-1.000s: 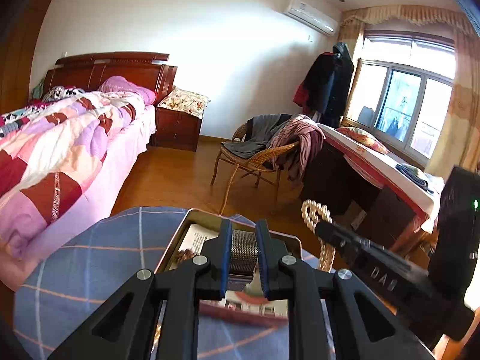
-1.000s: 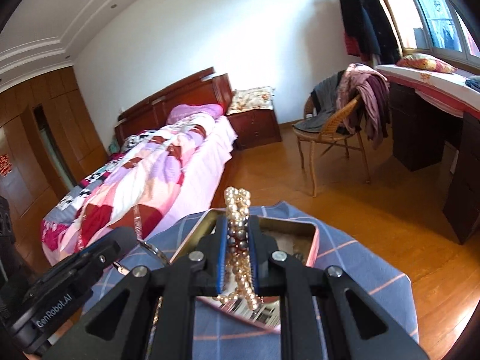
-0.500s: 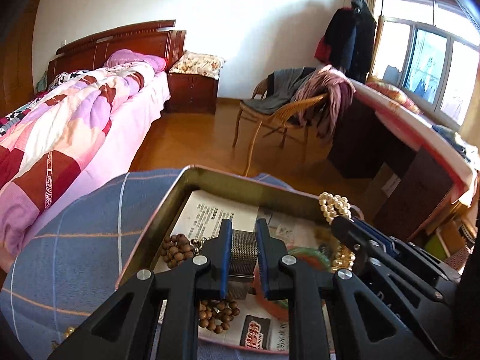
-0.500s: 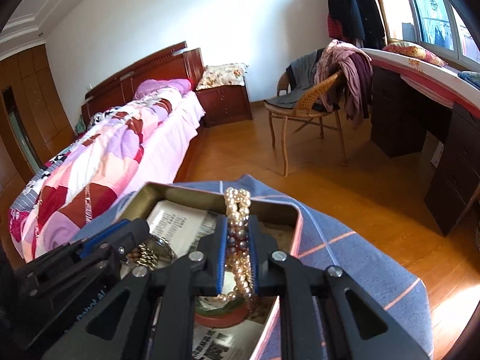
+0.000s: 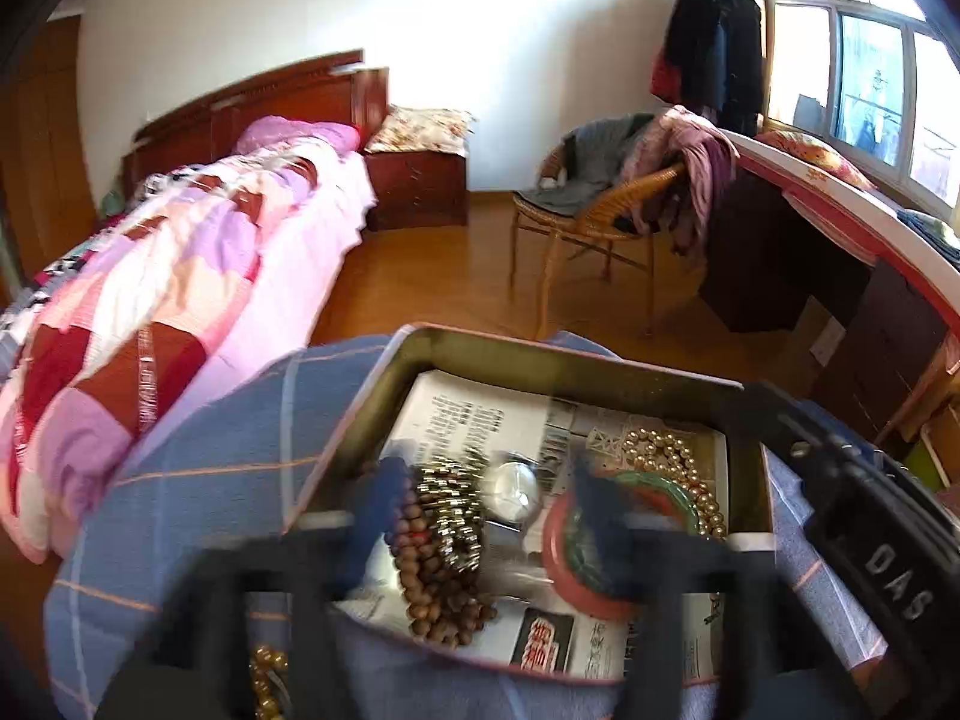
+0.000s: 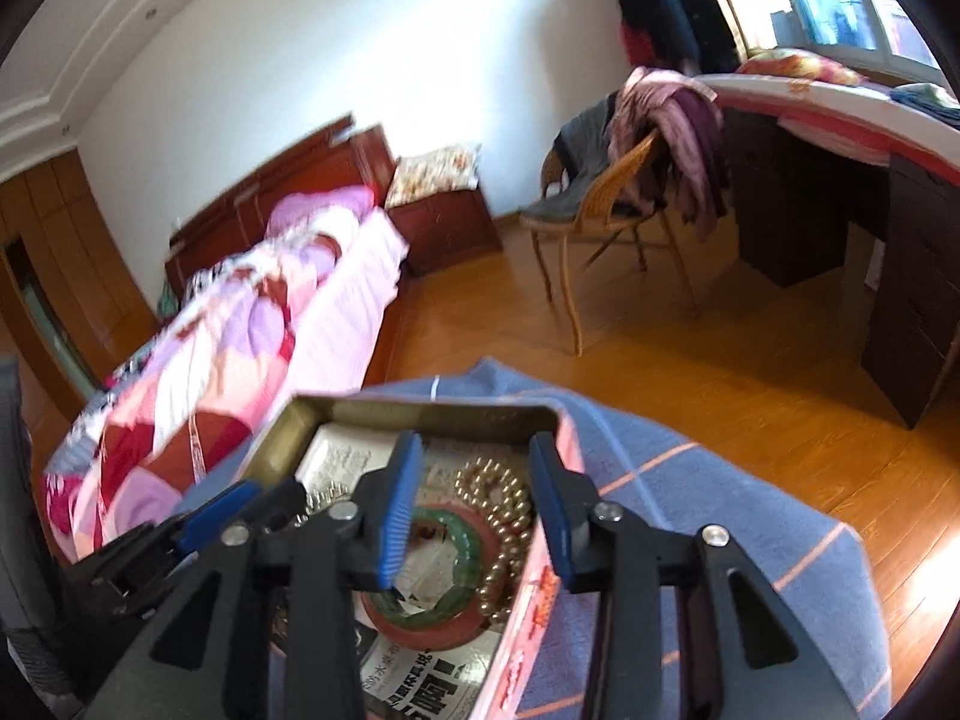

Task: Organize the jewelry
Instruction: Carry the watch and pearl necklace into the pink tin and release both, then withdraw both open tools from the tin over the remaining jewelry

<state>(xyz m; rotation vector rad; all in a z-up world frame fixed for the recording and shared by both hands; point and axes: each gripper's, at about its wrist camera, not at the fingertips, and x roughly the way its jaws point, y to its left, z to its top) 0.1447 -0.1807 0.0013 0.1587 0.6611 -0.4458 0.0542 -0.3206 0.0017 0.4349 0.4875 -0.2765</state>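
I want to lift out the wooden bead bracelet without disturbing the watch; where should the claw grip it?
Grip the wooden bead bracelet at its near, bunched end, coming from above. That end lies free on the newspaper, away from the watch.

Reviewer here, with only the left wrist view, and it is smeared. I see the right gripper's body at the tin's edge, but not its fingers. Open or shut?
Observer: Open. In the right wrist view the right gripper has its blue pads wide apart, with nothing between them.
Operator: What lies under that gap?
Observer: The pearl strand lies loose on the newspaper inside the tin, directly below the gap. Beside it is the green bangle, which passes under the left pad.
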